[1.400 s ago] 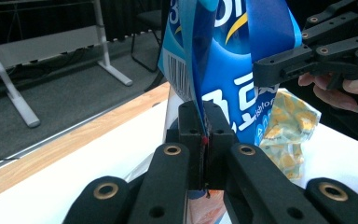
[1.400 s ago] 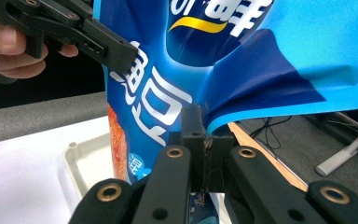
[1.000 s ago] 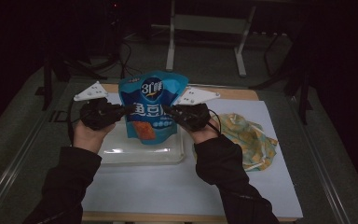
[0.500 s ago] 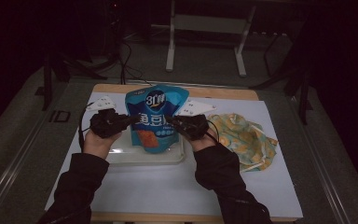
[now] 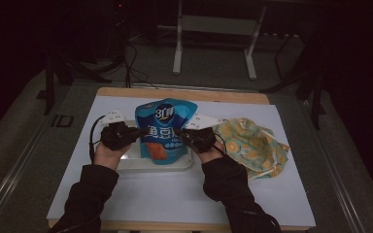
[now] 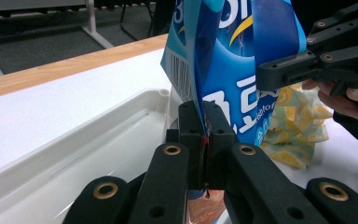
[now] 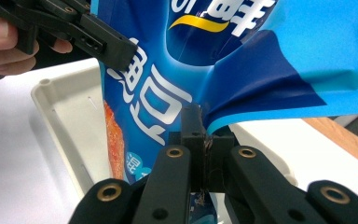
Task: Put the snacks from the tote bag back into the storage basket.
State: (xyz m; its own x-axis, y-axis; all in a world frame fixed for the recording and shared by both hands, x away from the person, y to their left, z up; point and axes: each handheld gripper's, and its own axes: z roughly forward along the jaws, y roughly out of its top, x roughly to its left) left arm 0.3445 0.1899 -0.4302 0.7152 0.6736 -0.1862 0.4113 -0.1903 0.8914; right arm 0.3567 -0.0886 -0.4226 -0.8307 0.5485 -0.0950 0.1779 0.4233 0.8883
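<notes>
Currently, my inventory:
Left gripper (image 5: 137, 132): I have it clamped on the blue snack pouch (image 5: 164, 127), left edge.
Right gripper (image 5: 178, 133): clamped on its right edge.
Pouch: upright, over the white tray (image 5: 126, 164).
Beside tray: yellow patterned cloth (image 5: 250, 145).

A pouch (image 5: 164, 130) stands in a tray (image 5: 131, 162) at surface (image 5: 175, 199) centre; a cloth (image 5: 252, 145) lies at 3 o'clock.

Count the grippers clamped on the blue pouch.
2. The left gripper pinches the blue pouch at its left edge; the right gripper pinches its right edge, above the white tray.
</notes>
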